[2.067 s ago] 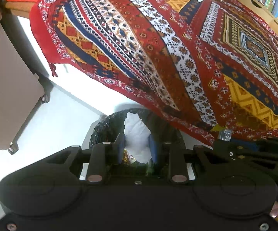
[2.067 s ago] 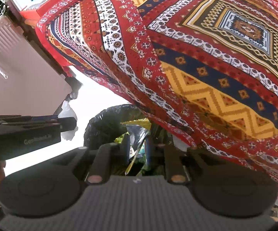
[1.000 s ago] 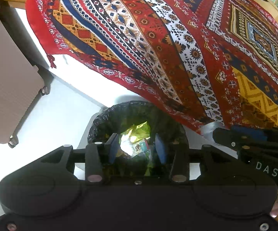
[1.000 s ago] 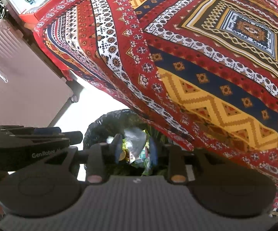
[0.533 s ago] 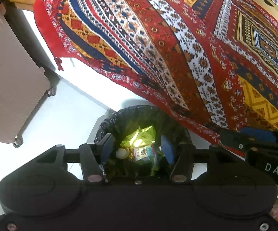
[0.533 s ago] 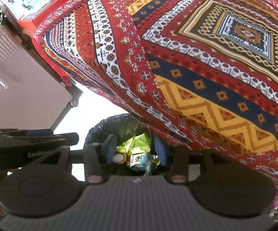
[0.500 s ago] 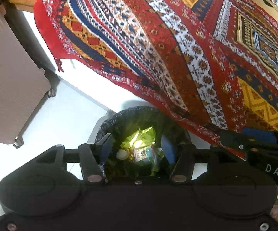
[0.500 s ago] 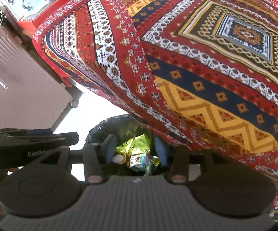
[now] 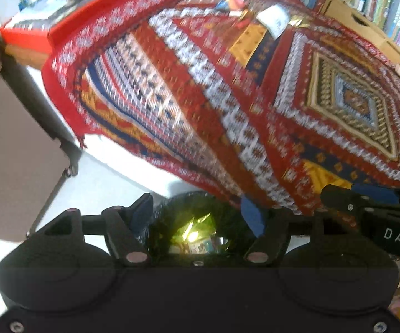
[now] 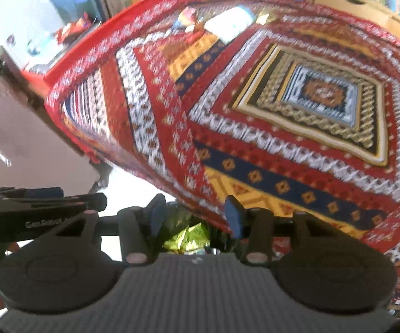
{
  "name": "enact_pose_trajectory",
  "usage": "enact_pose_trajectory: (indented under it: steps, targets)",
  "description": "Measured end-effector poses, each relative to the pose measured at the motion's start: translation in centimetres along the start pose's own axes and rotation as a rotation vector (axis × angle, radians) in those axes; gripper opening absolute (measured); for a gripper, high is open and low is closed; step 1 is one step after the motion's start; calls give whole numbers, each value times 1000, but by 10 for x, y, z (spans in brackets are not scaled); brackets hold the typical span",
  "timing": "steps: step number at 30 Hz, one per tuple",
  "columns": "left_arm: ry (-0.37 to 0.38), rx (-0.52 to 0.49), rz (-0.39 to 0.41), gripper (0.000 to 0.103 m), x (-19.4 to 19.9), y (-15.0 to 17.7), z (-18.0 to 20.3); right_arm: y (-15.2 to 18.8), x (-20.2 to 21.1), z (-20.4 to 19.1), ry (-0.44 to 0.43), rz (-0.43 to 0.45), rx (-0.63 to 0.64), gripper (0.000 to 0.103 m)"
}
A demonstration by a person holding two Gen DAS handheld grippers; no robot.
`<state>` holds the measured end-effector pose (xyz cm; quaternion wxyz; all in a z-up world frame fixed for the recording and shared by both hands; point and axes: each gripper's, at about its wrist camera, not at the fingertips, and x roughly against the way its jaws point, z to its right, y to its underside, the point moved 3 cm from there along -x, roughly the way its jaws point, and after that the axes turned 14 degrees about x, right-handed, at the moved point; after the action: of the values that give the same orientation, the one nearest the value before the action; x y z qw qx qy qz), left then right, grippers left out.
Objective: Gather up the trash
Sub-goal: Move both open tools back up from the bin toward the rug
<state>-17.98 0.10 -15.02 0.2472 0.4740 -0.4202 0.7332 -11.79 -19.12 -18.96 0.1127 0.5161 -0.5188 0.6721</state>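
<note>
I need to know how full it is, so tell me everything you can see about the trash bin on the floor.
The trash bin is round and open-topped, lined with a black plastic bag. It stands on the white floor, tucked partly under the patterned tablecloth's hanging edge. Inside lie a shiny green wrapper and other small packaging; how full it is cannot be judged. Neither gripper touches it.

The left gripper [image 9: 197, 211] is black, with blue pads and silver screws. The right gripper [image 10: 194, 212] has a ribbed grey body at the frame's bottom, lettered "DAS".
</note>
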Motion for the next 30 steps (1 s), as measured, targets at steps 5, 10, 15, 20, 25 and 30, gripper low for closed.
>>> enact_pose_trajectory:
  steps: [5,10,15,20,25,30]
  targets:
    - [38,-60,69,79,29,-35,19,-27,29,15,52,55,-76,62]
    - [72,-57,153,85,57,-76,39,-65,51,37,71,116,-111,62]
    - [94,-11,222,87,71,-114,60,-106,56,64,72,148,-99,62]
    - [86,-18,240,87,61,-149,91,-143,47,98,63,172,-127,62]
    - [86,-16,254,82,44,-188,121,-180,37,130,60,195,-129,62]
    - [110,-12,281,65,25,-223,147,-213,25,156,55,221,-115,62]
